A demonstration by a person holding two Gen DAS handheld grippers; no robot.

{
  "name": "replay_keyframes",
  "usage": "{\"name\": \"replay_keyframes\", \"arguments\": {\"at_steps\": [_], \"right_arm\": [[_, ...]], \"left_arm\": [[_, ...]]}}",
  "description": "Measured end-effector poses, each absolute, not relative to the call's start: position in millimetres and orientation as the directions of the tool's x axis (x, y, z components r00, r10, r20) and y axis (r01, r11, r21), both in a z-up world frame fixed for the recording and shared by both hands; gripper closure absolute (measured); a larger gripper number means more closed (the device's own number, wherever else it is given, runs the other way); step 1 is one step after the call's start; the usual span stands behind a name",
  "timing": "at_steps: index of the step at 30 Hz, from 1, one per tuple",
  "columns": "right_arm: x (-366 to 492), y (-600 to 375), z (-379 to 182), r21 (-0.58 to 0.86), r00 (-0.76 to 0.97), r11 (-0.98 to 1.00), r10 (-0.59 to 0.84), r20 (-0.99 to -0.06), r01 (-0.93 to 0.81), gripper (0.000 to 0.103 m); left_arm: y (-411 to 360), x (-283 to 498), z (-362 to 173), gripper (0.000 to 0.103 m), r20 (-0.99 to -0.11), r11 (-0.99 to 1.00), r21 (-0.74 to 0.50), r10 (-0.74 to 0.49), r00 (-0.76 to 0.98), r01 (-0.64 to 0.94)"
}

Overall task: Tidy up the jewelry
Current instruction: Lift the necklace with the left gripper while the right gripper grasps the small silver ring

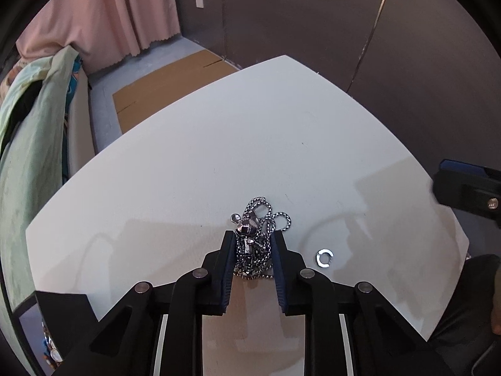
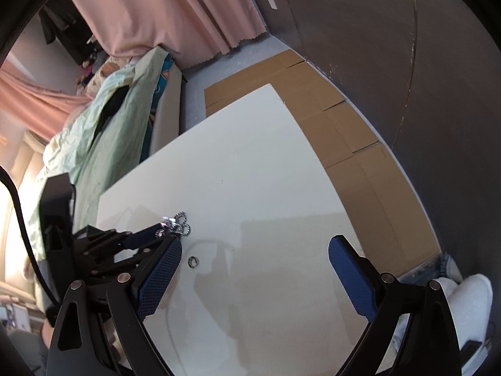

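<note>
The left gripper (image 1: 253, 238) is closed on a bunched silver chain (image 1: 261, 225), which rests on the white table (image 1: 219, 144) with loops spilling past the fingertips. A small open ring (image 1: 325, 257) lies on the table just right of it. The right gripper (image 2: 255, 247) hangs wide open above the table, holding nothing.

Chains: one silver chain (image 1: 261, 238), bunched in a heap at the near middle of the table
Rings: one small open silver ring (image 1: 324, 257), just right of the chain
Tables: one white table (image 1: 219, 144)
Grippers: two, a left gripper (image 1: 253, 236) and a right gripper (image 2: 255, 247)
Curtains: one pink curtain (image 1: 125, 9), far left
Cardboard sheets: several, flat on the floor (image 2: 344, 138); exact number unclear
</note>
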State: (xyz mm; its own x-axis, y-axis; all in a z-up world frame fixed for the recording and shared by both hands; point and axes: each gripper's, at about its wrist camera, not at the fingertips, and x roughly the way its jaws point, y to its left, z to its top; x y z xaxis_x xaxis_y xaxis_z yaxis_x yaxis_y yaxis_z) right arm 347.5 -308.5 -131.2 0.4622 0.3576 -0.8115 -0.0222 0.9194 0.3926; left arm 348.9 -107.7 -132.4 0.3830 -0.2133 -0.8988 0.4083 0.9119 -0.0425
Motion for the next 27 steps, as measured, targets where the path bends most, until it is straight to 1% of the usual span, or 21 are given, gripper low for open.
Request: {"name": "replay_keyframes", "arguments": {"at_steps": [5,8,12,18,21,24,27], "right_arm": [[349,-299,-134,0.359,0.454,0.933,0.337,-0.825,-0.041,0.007],[350,-290,-135,0.346,0.448,0.936,0.335,-0.829,-0.060,0.011],[351,-274,-136,0.327,0.441,0.940,0.335,-0.833,-0.099,0.022],[348,-252,-135,0.271,0.443,0.949,0.314,-0.840,-0.159,0.024],[350,-249,-137,0.277,0.426,0.947,0.320,-0.846,-0.162,0.032],[351,-244,-139,0.282,0.416,0.944,0.328,-0.848,-0.168,0.034],[353,-238,-140,0.307,0.397,0.934,0.357,-0.846,-0.184,0.043]], "left_arm": [[-99,347,-122,0.080,-0.881,0.911,-0.075,-0.250,0.402,0.405],[-95,347,-114,0.080,-0.871,0.914,-0.069,-0.250,0.422,0.399],[-83,346,-101,0.080,-0.854,0.920,-0.090,-0.269,0.446,0.383],[-61,338,-80,0.080,-0.822,0.927,-0.121,-0.294,0.489,0.354],[-52,334,-72,0.080,-0.807,0.931,-0.134,-0.302,0.507,0.340],[-42,330,-61,0.080,-0.789,0.933,-0.148,-0.312,0.529,0.330],[-33,325,-52,0.080,-0.772,0.934,-0.158,-0.320,0.549,0.321]]}}
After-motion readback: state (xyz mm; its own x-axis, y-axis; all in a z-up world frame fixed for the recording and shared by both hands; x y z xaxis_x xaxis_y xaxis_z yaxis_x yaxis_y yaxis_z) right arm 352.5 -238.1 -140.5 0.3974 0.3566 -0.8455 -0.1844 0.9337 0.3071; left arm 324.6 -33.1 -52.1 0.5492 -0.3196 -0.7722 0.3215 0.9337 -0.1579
